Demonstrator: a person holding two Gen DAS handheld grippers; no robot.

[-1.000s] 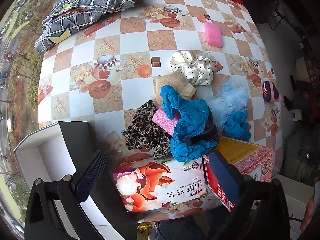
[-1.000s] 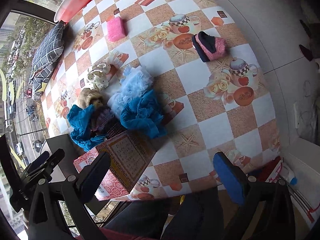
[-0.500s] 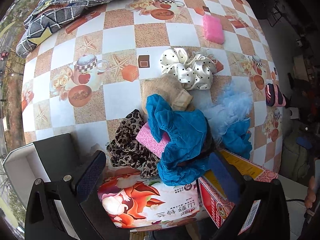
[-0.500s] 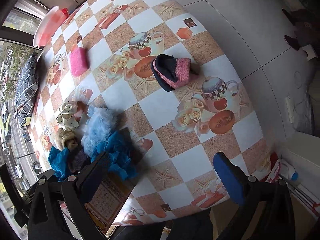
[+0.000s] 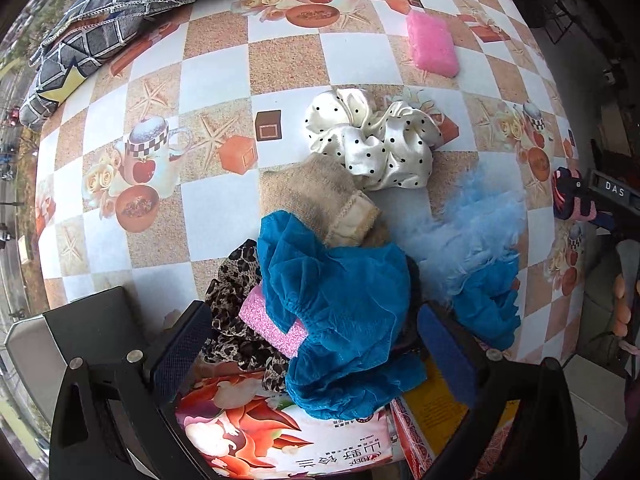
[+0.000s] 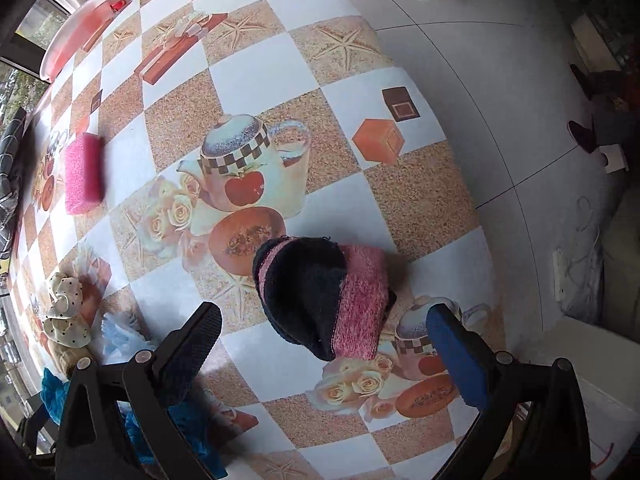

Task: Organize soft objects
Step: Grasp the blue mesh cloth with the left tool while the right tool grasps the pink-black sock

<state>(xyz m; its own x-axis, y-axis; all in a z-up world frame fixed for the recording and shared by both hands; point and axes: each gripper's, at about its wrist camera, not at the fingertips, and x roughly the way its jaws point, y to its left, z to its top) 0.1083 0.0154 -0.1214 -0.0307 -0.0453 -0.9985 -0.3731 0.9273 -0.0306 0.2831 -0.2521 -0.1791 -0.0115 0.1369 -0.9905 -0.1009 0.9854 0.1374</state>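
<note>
Teal ruffled fabric scrunchie [image 5: 340, 320] tops the pile between the wide, empty left tongs [image 5: 312, 344] on the checkered desk [image 5: 224, 72]. Right view: wide right tongs [image 6: 324, 344] flank a navy-and-pink knitted sock [image 6: 324, 296], not touching.

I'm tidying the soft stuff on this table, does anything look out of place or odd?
Yes. The navy and pink knit item lies alone near the table edge, apart from the heap of scrunchies and cloths that spills over a printed box. A pink sponge also sits by itself farther back. Nothing looks damaged.
</note>
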